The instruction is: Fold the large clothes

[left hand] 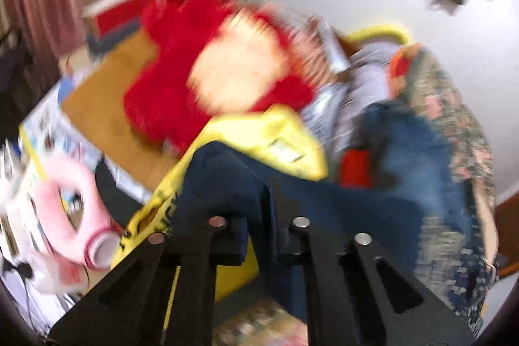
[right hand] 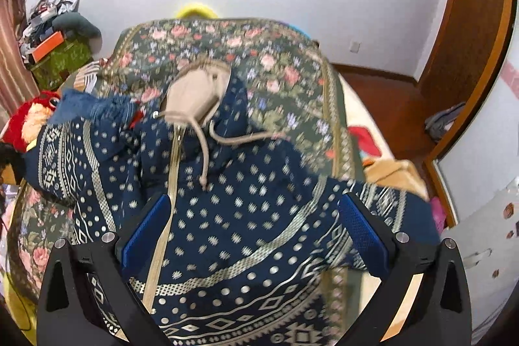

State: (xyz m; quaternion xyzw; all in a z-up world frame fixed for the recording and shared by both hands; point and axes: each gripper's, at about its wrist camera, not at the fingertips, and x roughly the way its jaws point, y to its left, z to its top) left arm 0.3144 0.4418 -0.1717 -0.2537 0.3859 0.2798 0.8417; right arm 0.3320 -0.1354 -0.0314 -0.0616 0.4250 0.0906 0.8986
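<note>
Right wrist view is showing us the navy patterned hoodie (right hand: 233, 216) lying spread on the floral bedspread (right hand: 279, 64) of the bed, zipper side up, its beige-lined hood (right hand: 194, 93) and drawstrings pointing toward the far wall. We are holding the right hand-held gripper (right hand: 254, 232) just above the hoodie's chest with its blue-padded fingers (right hand: 361, 229) spread wide and nothing between them. One sleeve is reaching off to the left, where a bunch of blue fabric is sitting near a red plush toy (right hand: 22, 122). Through the blurred left wrist camera, we are seeing the left hand-held gripper (left hand: 264, 209) with its fingers drawn close together on a fold of dark navy cloth (left hand: 227, 180), which is draping over them above a yellow sheet (left hand: 275, 135).
</note>
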